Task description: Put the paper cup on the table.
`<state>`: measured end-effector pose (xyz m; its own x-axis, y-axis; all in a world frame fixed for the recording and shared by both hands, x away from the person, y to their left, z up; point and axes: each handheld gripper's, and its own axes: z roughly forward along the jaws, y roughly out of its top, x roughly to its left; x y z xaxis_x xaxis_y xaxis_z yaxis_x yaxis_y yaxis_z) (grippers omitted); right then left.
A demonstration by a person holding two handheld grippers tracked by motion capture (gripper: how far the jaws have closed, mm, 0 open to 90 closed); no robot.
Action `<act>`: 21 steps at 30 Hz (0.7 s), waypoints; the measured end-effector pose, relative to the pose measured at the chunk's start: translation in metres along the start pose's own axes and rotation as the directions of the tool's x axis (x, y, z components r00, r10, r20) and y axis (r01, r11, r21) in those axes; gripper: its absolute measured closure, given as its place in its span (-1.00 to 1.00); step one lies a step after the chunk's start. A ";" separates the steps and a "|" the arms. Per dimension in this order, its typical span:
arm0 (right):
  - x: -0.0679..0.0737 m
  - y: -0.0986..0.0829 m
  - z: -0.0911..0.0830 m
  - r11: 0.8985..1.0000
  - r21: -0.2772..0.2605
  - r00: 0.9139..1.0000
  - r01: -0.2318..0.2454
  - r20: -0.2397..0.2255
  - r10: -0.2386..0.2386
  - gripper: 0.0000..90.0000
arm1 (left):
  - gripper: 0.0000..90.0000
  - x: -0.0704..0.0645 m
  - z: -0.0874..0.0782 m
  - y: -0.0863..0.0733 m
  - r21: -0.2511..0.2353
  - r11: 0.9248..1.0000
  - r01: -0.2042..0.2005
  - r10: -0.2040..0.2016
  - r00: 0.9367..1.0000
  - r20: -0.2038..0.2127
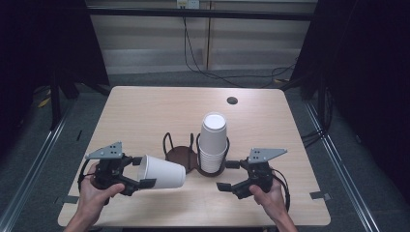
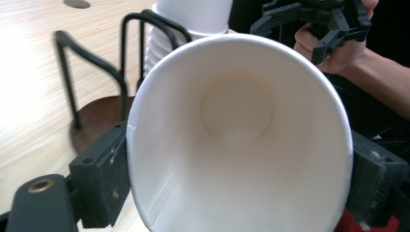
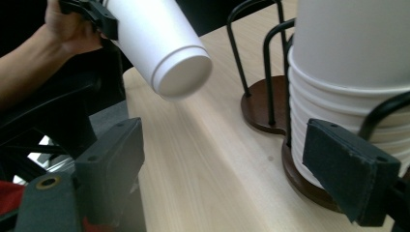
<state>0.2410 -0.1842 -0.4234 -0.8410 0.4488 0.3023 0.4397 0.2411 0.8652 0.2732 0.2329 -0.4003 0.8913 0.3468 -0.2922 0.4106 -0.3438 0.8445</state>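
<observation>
White paper cup (image 1: 162,171) lies on its side in the air just above the tabletop (image 1: 145,116), clamped near its rim between the jaws of the left hand-held gripper (image 1: 140,172), base pointing toward the dark wire cup holder (image 1: 186,153); the left gripper view looks straight into its open mouth, seam and round bottom visible; the right gripper view shows its ridged base instead. The right hand-held gripper (image 1: 229,176) has its jaws apart, holding nothing, one pad just beside the stack of cups (image 1: 212,142) standing in the holder's right ring; the left ring is bare.
</observation>
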 end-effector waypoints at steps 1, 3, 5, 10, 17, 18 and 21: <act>0.000 0.000 0.000 1.000 0.000 1.000 0.000 0.000 0.000 -0.66 | -0.70 0.000 0.000 0.000 0.000 1.000 0.000 0.000 1.000 0.000; -0.001 0.000 0.001 1.000 -0.001 1.000 -0.004 0.013 0.004 -0.66 | -0.70 0.003 -0.006 -0.001 -0.004 1.000 0.010 -0.010 1.000 -0.014; 0.000 0.001 0.001 1.000 0.001 1.000 -0.002 0.024 0.002 -0.66 | -0.70 0.005 -0.010 -0.001 0.001 1.000 0.014 -0.014 0.999 -0.038; 0.000 -0.001 0.001 1.000 0.003 0.999 -0.004 0.037 0.004 -0.66 | -0.70 0.011 -0.020 -0.002 0.013 1.000 0.020 -0.019 0.997 -0.071; -0.001 -0.001 0.001 1.000 -0.003 0.998 -0.009 0.054 0.009 -0.66 | -0.70 0.018 -0.032 -0.001 0.024 0.999 0.024 -0.021 0.995 -0.102; -0.001 -0.001 0.001 1.000 -0.004 0.998 -0.009 0.057 0.009 -0.66 | -0.70 0.018 -0.034 0.000 0.022 0.999 0.025 -0.023 0.994 -0.108; -0.001 -0.002 0.000 1.000 -0.004 0.998 -0.010 0.059 0.010 -0.66 | -0.70 0.020 -0.039 0.003 0.034 0.999 0.019 -0.015 0.993 -0.119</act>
<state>0.2415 -0.1849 -0.4257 -0.8165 0.5010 0.2871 0.4469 0.2334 0.8636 0.2849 0.2731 -0.3865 0.8557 0.4533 -0.2494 0.4340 -0.3664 0.8230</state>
